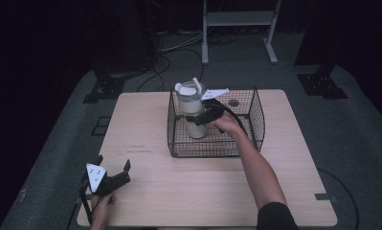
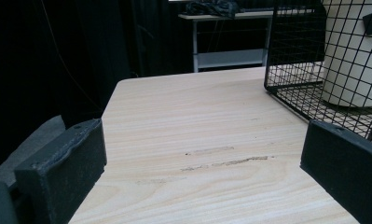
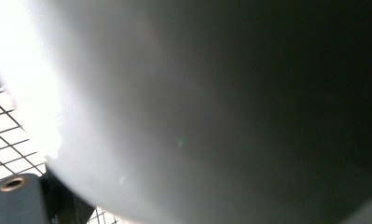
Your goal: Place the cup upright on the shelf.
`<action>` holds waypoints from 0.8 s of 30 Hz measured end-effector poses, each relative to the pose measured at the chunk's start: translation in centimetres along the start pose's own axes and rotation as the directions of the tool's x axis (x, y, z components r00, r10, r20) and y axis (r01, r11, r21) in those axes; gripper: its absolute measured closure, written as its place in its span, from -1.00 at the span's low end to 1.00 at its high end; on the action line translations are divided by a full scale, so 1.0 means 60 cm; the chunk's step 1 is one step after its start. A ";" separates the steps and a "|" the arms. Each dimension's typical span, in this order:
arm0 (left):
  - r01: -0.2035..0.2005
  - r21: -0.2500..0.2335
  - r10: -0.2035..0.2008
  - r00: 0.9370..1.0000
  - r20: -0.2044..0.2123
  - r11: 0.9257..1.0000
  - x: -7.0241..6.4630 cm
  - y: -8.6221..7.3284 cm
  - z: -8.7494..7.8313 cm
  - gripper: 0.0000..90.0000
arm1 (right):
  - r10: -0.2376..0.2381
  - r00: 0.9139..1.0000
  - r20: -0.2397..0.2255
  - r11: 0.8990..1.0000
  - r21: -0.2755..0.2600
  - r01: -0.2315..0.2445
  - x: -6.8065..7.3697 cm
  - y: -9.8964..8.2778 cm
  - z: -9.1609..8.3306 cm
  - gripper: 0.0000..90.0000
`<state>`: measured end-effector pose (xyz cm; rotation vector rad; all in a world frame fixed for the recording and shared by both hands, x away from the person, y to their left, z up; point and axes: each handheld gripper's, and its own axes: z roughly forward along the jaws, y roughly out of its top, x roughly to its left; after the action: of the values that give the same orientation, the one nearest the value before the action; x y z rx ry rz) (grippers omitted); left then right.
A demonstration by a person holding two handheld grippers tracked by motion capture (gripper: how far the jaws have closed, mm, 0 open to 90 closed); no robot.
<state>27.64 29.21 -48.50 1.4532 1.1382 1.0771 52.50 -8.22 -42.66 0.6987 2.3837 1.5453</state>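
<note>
Over on the person's right, the forearm reaches in from the tabletop's near edge and angles up toward the far side, wrist dipping over the rim of the black wire-mesh basket [image 1: 255, 120] that sits against the far edge, right of centre. The right gripper [image 1: 204, 117] is inside that basket, and its jaws are clamped around the side of the tall cream-white plastic tumbler with a lid and straw [image 1: 194, 109]. The tumbler stands upright in the basket's left half, close to the left wall. In the right gripper view its pale curved wall [image 3: 183, 112] is pressed right up against the camera, with one dark jaw pad low at the left and basket mesh [image 3: 2, 135] peeking behind.

Down at the near left corner of the light wooden tabletop [image 1: 179, 182], the left hand [image 1: 100, 210] holds the left gripper [image 1: 113, 173] low, pointing toward the basket. Its jaws are spread wide with nothing between them. In the left gripper view bare wood [image 2: 197, 140] lies between the two black pads, and the basket [image 2: 286, 93] with the tumbler [image 2: 349, 56] sits well apart, ahead and to the right.
</note>
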 end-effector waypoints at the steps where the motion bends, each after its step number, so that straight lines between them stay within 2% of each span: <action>1: 0.000 0.001 0.000 1.000 0.000 1.000 0.000 0.000 0.000 -1.00 | -0.010 1.000 0.002 1.000 0.000 0.010 -0.002 -0.001 -0.002 -0.82; 9: -0.001 0.000 0.001 1.000 0.000 1.000 0.000 0.000 0.000 -1.00 | -0.004 1.000 0.004 1.000 0.006 0.004 -0.002 -0.002 -0.004 -0.82; 24: 0.003 0.001 -0.003 1.000 0.000 1.000 0.000 0.000 0.000 -1.00 | -0.039 0.999 0.006 0.999 0.020 0.039 -0.003 -0.003 -0.010 -0.82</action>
<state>27.63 29.24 -48.49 1.4521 1.1407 1.0749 52.34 -8.83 -42.60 0.6566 2.3969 1.5040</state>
